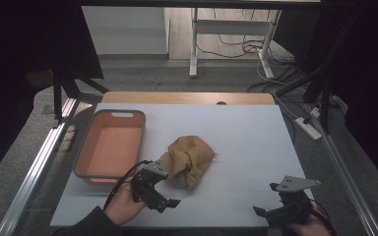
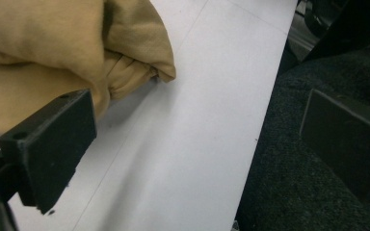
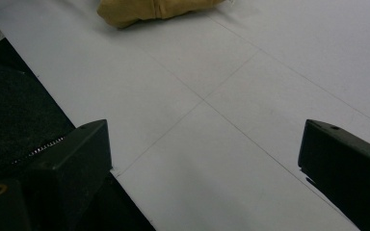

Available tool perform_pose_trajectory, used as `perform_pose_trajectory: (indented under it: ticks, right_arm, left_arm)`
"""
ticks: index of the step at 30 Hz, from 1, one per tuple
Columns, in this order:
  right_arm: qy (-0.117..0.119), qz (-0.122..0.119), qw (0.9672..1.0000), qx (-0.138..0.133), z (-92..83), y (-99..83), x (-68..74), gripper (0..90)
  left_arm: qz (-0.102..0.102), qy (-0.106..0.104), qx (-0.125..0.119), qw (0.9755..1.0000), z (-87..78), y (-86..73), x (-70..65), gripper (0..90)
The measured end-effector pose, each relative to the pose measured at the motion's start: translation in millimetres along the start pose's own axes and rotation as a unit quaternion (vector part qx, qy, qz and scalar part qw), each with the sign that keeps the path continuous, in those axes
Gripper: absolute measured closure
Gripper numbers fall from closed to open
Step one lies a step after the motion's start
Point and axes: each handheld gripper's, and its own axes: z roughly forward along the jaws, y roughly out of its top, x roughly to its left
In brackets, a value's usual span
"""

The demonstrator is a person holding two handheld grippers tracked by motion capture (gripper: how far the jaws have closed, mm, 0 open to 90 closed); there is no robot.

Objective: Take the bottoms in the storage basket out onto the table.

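A crumpled mustard-yellow cloth lies bunched in the middle of the white table. My left gripper sits just at the cloth's near-left edge, held by a hand that comes in from the bottom left. In the left gripper view the jaws of this gripper stand wide apart, and one pad lies against the cloth; between the jaws is bare table. My right gripper hovers at the table's near-right corner, well away from the cloth. In the right gripper view it is open over bare table, with the cloth far ahead.
An empty salmon-coloured basin with a grey rim stands on the table's left side, just left of the cloth. The table's near edge runs close beside my right gripper. Dark stands, cables and a power strip lie on the floor beyond.
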Motion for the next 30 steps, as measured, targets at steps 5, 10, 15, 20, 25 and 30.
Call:
perform_pose_trajectory:
  ticks: [5, 10, 15, 20, 25, 30]
  right_arm:
    - [0.0, 0.001, 1.0, -0.001, -0.1, 0.0, -0.4, 4.8]
    - [-0.001, 0.004, 1.0, -0.002, -0.2, 0.0, -0.7, 4.8]
    - [-0.001, 0.005, 1.0, -0.002, -0.2, 0.0, -0.7, 4.7]
    - [-0.001, 0.006, 1.0, -0.002, -0.2, 0.1, -0.7, 4.7]
    - [-0.002, 0.006, 1.0, -0.002, -0.2, 0.1, -0.9, 4.8]
    - [-0.003, 0.008, 1.0, -0.002, -0.2, 0.1, -0.9, 4.7]
  left_arm:
    - [-0.014, -0.004, -0.023, 0.9996, -11.3, -8.0, 1.6, 0.3]
    - [-0.031, 0.006, -0.043, 0.9986, -26.5, -19.9, 1.6, 0.3]
    - [-0.049, 0.021, -0.057, 0.9969, -40.6, -34.0, 2.1, 0.4]
    - [-0.065, 0.033, -0.066, 0.9952, -51.9, -47.7, 3.1, 0.4]
    - [-0.08, 0.052, -0.069, 0.9931, -61.8, -63.0, 3.3, 0.5]
    - [-0.101, 0.068, -0.077, 0.9896, -72.7, -80.9, 4.0, 0.5]
